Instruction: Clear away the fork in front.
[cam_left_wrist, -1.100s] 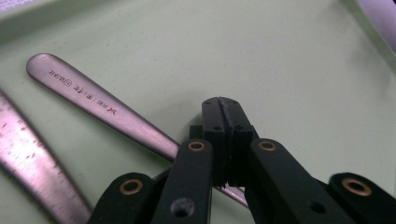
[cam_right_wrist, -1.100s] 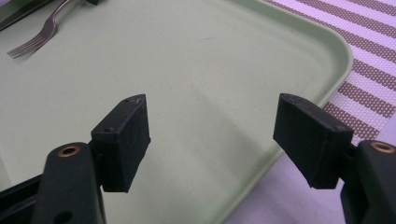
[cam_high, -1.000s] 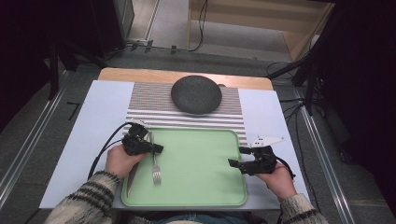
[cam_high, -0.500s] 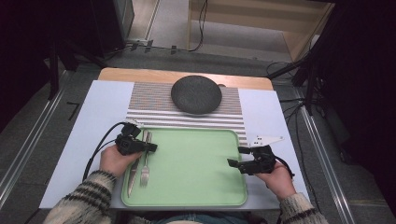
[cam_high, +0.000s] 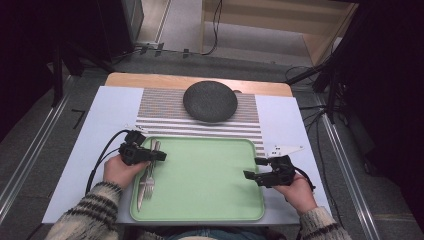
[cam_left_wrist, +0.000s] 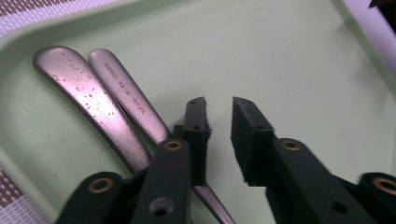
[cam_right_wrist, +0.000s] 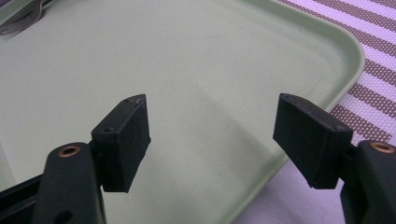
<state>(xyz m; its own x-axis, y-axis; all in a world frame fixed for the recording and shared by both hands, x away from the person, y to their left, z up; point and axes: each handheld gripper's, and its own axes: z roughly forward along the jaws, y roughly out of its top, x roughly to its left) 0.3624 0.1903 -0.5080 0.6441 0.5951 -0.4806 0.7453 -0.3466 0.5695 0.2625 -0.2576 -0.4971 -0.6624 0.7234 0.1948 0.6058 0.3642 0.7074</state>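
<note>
Since the left tongs (cam_left_wrist: 218, 105) just opened off the cutlery, fork (cam_high: 151, 172) and knife (cam_high: 142, 186) look placed along the green tray's (cam_high: 210, 212) left edge, and the right tongs (cam_high: 251, 175) hang wide apart, empty, with nothing left to grab.

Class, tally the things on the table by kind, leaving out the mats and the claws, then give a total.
Cutlery: 2 (fork, knife)
Tray: 1
Dark round plate: 1
Total: 4

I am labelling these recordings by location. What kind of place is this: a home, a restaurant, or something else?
Probably a lab or recording studio rather than a home. A small table stands on a bare grey floor with metal rails and loose cables, dark all around. On it is a staged setting: a green tray, cutlery and a dark plate.
</note>
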